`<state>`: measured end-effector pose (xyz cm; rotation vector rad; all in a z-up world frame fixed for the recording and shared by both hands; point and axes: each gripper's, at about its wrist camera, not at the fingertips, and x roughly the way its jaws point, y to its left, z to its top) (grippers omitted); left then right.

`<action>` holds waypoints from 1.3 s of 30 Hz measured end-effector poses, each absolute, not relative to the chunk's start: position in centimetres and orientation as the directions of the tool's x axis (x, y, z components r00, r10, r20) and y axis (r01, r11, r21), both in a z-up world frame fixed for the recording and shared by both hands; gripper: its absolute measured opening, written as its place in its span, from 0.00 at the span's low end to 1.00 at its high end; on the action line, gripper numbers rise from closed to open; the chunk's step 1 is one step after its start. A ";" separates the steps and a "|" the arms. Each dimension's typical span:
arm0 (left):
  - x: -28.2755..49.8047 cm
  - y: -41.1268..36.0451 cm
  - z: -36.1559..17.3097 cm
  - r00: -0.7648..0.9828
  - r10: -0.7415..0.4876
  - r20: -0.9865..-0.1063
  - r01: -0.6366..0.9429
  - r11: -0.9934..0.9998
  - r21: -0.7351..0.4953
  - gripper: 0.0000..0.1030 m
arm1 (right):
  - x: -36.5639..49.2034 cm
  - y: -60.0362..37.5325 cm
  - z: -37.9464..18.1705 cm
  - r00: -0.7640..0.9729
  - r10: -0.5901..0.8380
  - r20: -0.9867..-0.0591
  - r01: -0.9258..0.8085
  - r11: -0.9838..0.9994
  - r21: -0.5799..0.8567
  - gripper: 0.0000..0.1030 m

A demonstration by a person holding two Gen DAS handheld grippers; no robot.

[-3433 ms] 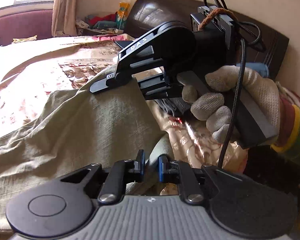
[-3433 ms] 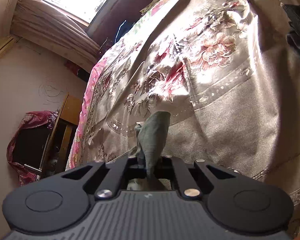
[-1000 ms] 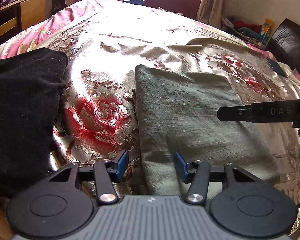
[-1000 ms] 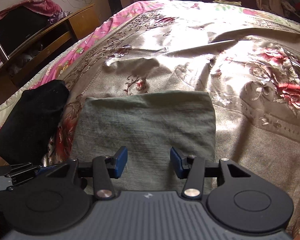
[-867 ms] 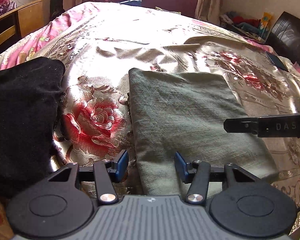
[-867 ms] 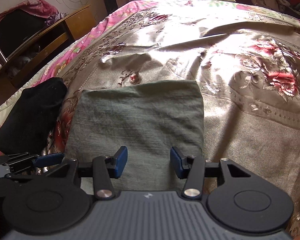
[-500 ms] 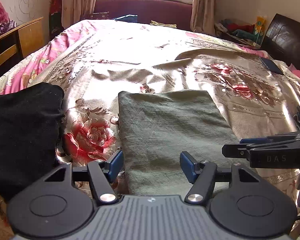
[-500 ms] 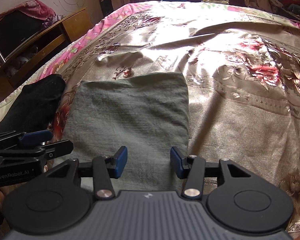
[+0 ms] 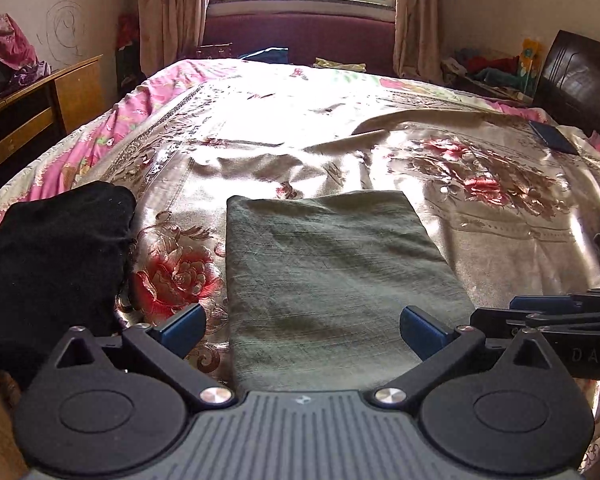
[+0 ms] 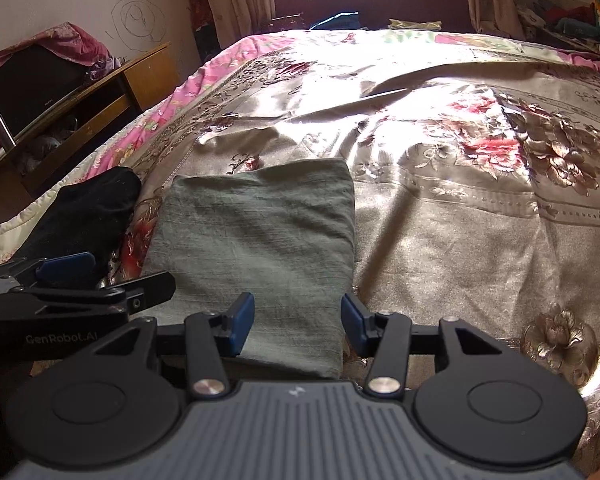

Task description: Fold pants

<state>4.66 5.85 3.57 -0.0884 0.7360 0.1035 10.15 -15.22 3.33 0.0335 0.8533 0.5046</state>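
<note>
Behind left tool [image 9: 302, 330], pants' [image 9: 332, 276] near edge.

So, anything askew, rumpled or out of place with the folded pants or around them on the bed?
Nothing stands out. The green pants lie flat as a tidy rectangle on the floral bedspread, edges fairly straight. A black garment sits apart beside them. Neither the left gripper nor the right gripper holds anything.

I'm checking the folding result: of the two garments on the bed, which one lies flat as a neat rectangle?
The green pants, in the middle of the bedspread. They lie flat with straight edges; the black garment beside them is a rounded heap.
</note>
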 end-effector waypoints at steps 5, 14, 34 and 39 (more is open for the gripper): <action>4.4 4.5 3.5 0.737 0.072 -0.672 -0.105 0.994 -0.009 1.00 | 9.9 -16.4 2.9 0.552 0.431 -0.714 -0.382 0.892 0.243 0.48; 5.3 3.4 3.0 0.706 0.093 -0.702 -0.062 0.996 0.069 1.00 | 10.2 -17.0 2.2 0.547 0.423 -0.723 -0.367 0.897 0.247 0.48; 12.7 12.8 -3.1 0.588 0.006 -0.809 -0.059 0.998 -0.036 1.00 | 21.8 -15.6 -3.5 0.427 0.554 -0.714 -0.383 0.827 0.412 0.65; 12.8 13.6 -3.3 0.609 -0.085 -0.788 -0.005 0.994 -0.111 1.00 | 21.5 -16.3 -2.4 0.371 0.680 -0.632 -0.447 0.728 0.521 0.62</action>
